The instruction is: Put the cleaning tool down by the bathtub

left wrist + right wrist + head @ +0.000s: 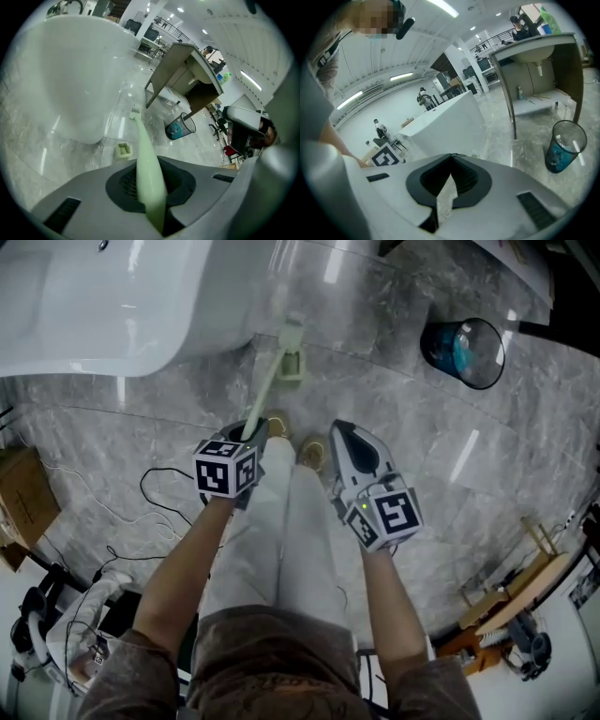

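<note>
The cleaning tool is a pale green long-handled brush [271, 379], with its bristle head near the white bathtub [94, 306]. My left gripper [251, 429] is shut on the lower end of the handle. In the left gripper view the handle [146, 150] runs out from between the jaws toward the tub [70, 79]. A small pale green holder [292, 367] stands on the marble floor beside the tub's base, under the brush; the left gripper view also shows this holder [123, 150]. My right gripper [337, 430] hangs shut and empty to the right; its jaws [451, 157] meet at the tips.
A clear bin with a blue liner [464, 352] stands to the right on the floor. Black cables [159, 498] and a cardboard box [23, 493] lie at the left. Wooden pieces [511, 596] lie at the lower right. A vanity cabinet [534, 61] stands beyond the bin. My shoes [312, 454] are between the grippers.
</note>
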Motion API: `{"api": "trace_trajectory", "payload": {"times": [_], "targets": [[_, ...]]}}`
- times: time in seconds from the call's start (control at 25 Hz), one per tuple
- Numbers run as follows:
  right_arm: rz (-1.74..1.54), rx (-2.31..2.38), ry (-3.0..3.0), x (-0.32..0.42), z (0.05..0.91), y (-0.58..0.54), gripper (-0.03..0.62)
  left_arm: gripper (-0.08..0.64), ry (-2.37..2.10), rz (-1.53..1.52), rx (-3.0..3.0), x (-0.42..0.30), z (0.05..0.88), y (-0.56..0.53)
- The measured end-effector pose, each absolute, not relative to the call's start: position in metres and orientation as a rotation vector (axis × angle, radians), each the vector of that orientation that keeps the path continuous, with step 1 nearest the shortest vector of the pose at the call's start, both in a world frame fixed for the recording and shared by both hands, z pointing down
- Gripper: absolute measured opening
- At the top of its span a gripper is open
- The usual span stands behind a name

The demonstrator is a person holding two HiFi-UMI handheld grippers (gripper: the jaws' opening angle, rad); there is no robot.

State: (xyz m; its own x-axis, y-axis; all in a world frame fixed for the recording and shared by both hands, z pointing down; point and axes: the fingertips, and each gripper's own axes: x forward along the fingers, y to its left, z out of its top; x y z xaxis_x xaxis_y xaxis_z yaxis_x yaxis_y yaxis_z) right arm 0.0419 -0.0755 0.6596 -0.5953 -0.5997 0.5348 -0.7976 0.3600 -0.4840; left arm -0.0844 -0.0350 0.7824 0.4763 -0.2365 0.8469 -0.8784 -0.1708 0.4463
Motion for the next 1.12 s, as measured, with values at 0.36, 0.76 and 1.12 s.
{"api": "trace_trajectory", "payload": {"times": [0.36,0.76,1.12], "targets": [[1.094,1.214,-2.343,0.044,0.669,-0.069,-0.001,0.041,-0.924,0.807,1.530,-0.083,0.840,-0.028],[1.109,1.210,-2.326,0.048,0.675,-0.064,0.000,0.041,-0.854,0.935,1.389,-0.076,0.886,-0.019],[1.128,1.215,-2.314,0.049,0.679,-0.063,-0.001,0.040,-0.823,0.950,1.271,-0.070,0.907,-0.022]]}}
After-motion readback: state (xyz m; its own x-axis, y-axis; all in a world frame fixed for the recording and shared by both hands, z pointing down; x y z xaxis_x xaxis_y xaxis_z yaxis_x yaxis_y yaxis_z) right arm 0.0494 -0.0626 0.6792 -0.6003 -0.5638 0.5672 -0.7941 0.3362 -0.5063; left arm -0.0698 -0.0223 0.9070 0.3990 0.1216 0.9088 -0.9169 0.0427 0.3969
